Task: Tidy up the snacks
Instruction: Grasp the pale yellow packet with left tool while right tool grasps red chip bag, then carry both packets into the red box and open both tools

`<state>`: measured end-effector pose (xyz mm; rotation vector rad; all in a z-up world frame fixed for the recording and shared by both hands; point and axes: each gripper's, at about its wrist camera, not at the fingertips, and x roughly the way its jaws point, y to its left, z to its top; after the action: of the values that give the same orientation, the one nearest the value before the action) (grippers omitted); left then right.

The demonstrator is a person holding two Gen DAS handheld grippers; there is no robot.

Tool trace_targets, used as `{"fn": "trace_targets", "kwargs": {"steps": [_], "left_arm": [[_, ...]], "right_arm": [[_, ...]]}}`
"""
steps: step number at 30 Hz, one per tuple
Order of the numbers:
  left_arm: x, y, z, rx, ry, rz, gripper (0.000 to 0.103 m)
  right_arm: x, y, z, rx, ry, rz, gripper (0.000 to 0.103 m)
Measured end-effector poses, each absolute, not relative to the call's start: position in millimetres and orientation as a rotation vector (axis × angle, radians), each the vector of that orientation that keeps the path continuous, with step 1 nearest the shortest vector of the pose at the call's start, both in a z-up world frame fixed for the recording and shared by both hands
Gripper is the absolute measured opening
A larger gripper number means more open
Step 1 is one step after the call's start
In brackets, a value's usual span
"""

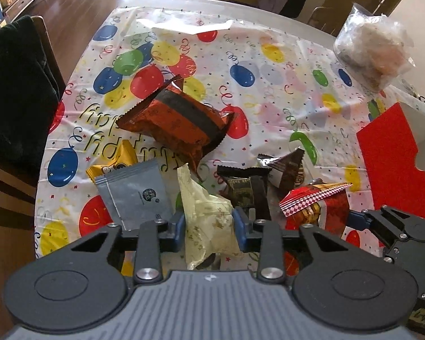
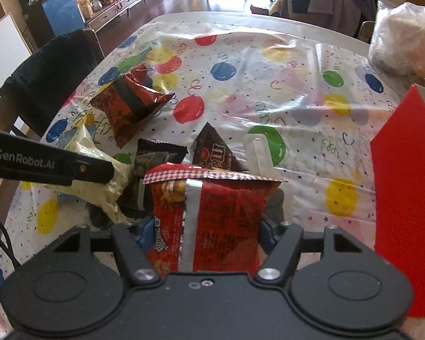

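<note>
left hand-held gripper (image 1: 209, 226) clamping cream packet (image 1: 209, 221), balloon tablecloth (image 1: 269, 65)

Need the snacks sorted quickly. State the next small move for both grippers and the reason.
Probably lift both packets clear of the pile. The left gripper has its pads against the cream packet, and the right gripper brackets the red snack bag; the red box stands beside it.
</note>
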<state>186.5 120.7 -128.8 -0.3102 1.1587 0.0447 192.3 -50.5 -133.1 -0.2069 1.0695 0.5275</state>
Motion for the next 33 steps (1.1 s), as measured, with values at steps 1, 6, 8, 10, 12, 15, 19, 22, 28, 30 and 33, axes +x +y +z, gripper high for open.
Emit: {"fn": "trace_targets", "kwargs": {"steps": [1,6,8,10,12,15,19,22,28,30,33], "left_arm": [[184.8,119.7,-127.4,-0.308,1.154,0.043,0.033],[174.2,116.0,-115.7,-0.316,1.130,0.037,0.032],[169.2,114.1,-107.7,-0.321,1.116,0.029,0.032],[163.4,111.2,-98.2,-0.324,1.091,0.026,0.032],[158.3,105.9,-87.4,-0.318,1.065,0.018,0.032],[152.6,95.1,-72.3,-0.305,1.036,0.003,0.032],[147.9,79.0,-54.3,-0.284,1.010,-0.023,0.032],[146.5,64.8,-42.0,-0.264,0.992,-0.042,0.032],[147.9,30.1,-17.5,-0.229,0.941,-0.102,0.032],[149.7,16.3,-9.8,-0.219,0.930,-0.124,0.032],[154.3,-3.8,-1.0,-0.203,0.920,-0.154,0.032]], "right_arm": [[190.9,-53.0,-131.3,-0.199,1.067,0.528,0.067],[183.9,-68.2,-118.1,-0.159,1.059,0.531,0.067],[180.8,-75.7,-110.2,-0.141,1.050,0.534,0.067],[177.7,-84.1,-100.3,-0.122,1.042,0.539,0.067],[175.2,-92.3,-91.0,-0.107,1.034,0.540,0.067],[170.8,-106.1,-75.2,-0.084,1.017,0.544,0.067],[166.7,-126.9,-54.9,-0.058,0.995,0.537,0.067],[165.6,-145.3,-39.5,-0.045,0.977,0.530,0.067],[169.6,-181.1,-15.6,-0.039,0.933,0.506,0.067],[172.8,-194.4,-10.6,-0.036,0.923,0.491,0.067],[179.4,-214.9,-4.4,-0.016,0.920,0.475,0.067]]}}
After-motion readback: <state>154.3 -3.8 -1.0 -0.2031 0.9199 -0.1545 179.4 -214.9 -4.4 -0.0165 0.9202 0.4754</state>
